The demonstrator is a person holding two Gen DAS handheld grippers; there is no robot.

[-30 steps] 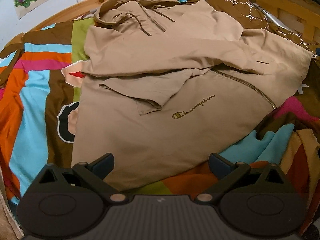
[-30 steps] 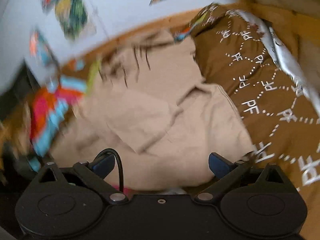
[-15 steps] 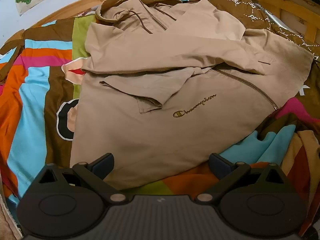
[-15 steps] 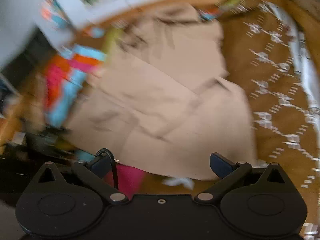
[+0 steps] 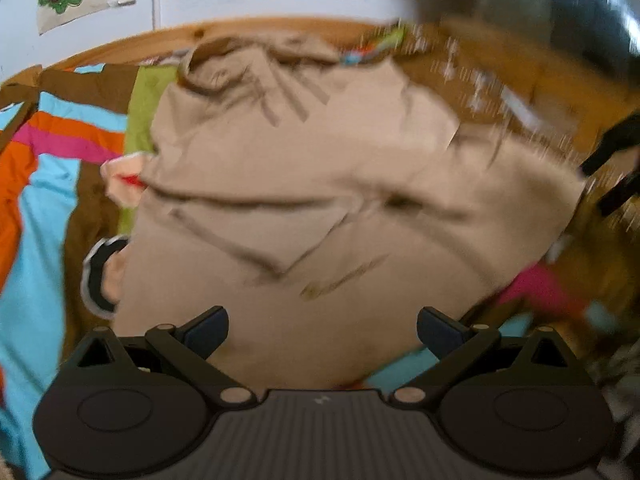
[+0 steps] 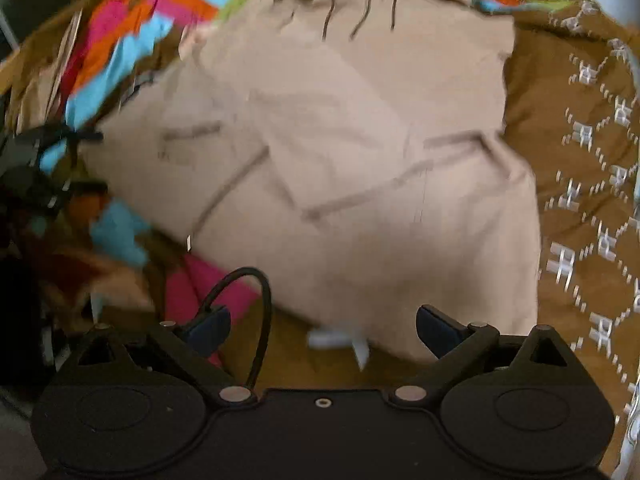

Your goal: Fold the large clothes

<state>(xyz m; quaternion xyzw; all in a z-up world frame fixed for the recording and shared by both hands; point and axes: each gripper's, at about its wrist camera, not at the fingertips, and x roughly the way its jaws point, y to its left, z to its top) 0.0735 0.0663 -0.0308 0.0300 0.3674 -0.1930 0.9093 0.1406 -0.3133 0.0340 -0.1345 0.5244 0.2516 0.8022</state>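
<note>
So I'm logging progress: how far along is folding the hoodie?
Early. Done: the tan hoodie lies on the bed with one sleeve folded across its chest. In hand: nothing, as the left hand-held gripper and right hand-held gripper are open over its hem. Left: the body folds.

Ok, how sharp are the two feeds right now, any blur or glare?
Left wrist view: heavy motion blur, the hoodie logo unreadable, smearing worst at right; the left gripper itself is sharp. Right wrist view: also smeared, mostly over the bedding; the right gripper is crisp. Fisheye bends both; no glare.
</note>
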